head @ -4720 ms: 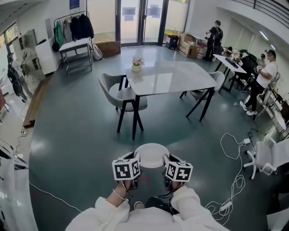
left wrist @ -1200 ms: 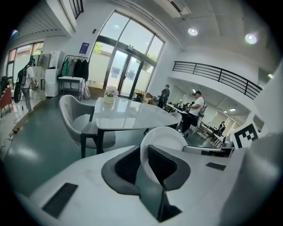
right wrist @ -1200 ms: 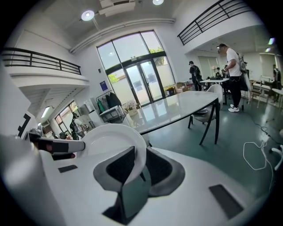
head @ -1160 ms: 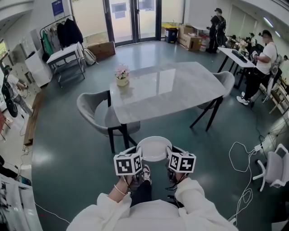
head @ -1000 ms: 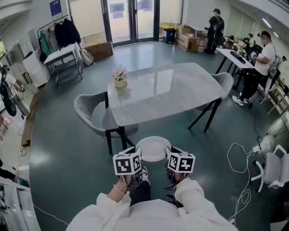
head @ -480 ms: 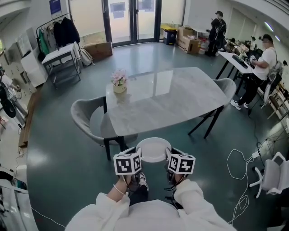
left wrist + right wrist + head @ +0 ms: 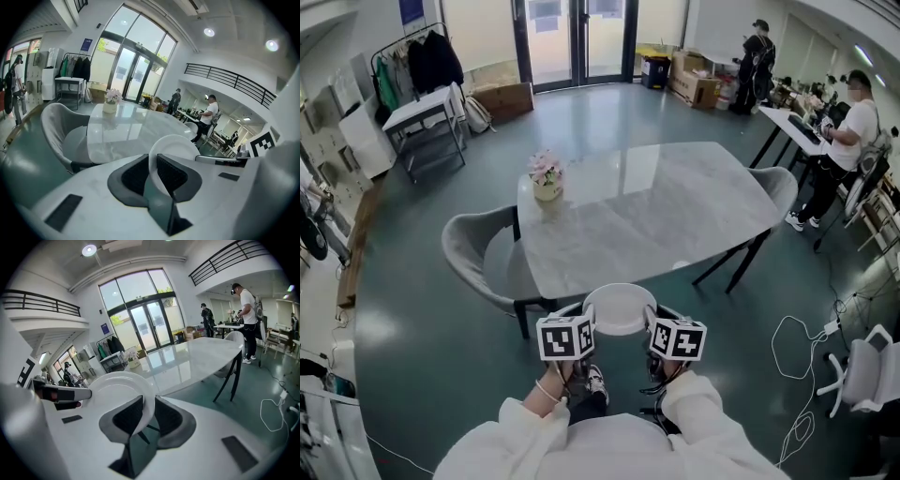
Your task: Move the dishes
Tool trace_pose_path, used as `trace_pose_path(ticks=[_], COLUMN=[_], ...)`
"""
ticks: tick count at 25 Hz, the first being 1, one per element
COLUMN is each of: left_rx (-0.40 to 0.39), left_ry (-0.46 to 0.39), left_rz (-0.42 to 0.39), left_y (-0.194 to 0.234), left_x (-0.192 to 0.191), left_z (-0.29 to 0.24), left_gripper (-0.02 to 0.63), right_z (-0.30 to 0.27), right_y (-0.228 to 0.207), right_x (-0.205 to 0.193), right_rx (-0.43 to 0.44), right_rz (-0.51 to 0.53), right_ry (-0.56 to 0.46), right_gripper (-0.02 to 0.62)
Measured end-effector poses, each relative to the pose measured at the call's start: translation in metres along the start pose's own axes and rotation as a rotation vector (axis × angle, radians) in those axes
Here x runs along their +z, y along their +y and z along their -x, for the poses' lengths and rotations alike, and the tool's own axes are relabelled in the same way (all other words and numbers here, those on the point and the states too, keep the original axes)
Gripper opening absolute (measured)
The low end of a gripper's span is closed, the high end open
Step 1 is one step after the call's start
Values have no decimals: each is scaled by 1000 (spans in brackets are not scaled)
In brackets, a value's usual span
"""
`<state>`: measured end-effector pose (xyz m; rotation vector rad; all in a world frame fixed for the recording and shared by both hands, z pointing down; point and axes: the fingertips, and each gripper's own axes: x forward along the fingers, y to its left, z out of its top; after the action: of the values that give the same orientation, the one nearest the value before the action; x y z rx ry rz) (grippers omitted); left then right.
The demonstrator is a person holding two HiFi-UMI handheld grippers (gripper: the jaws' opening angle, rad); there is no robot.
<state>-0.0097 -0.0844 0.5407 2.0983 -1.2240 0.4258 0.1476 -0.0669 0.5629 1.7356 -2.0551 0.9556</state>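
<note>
A white plate is held level between both grippers, just in front of my chest. My left gripper is shut on the plate's left rim. On the opposite rim of the plate, my right gripper is shut as well. Both marker cubes flank the plate in the head view, the left gripper on one side and the right gripper on the other. The plate hangs above the near edge of a grey marble table.
A flower pot stands at the table's far left corner. Grey chairs sit at the table's left and right. People stand at desks at the right. A clothes rack and glass doors are at the back. Cables lie on the floor at the right.
I have walked towards the marble table with the plate held between both grippers; the table's near edge now lies right under the plate. The grip has not changed.
</note>
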Motion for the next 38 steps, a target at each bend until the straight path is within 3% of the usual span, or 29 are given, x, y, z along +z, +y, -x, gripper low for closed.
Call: trace_pose_path(ticks=[19, 30, 38], left_rx=[-38, -76, -91], left_ry=[-10, -5, 13], left_rz=[1, 17, 46], left_y=[32, 42, 50], left_x=[85, 110, 105], left_z=[-70, -104, -112], left_gripper=[60, 60, 60], right_z=[-75, -102, -108], right_y=[-3, -13, -14], right_x=[84, 108, 107], right_rx=[-16, -48, -67], right_rz=[18, 27, 25], right_ry=[-10, 1, 12], right_gripper=[130, 130, 130])
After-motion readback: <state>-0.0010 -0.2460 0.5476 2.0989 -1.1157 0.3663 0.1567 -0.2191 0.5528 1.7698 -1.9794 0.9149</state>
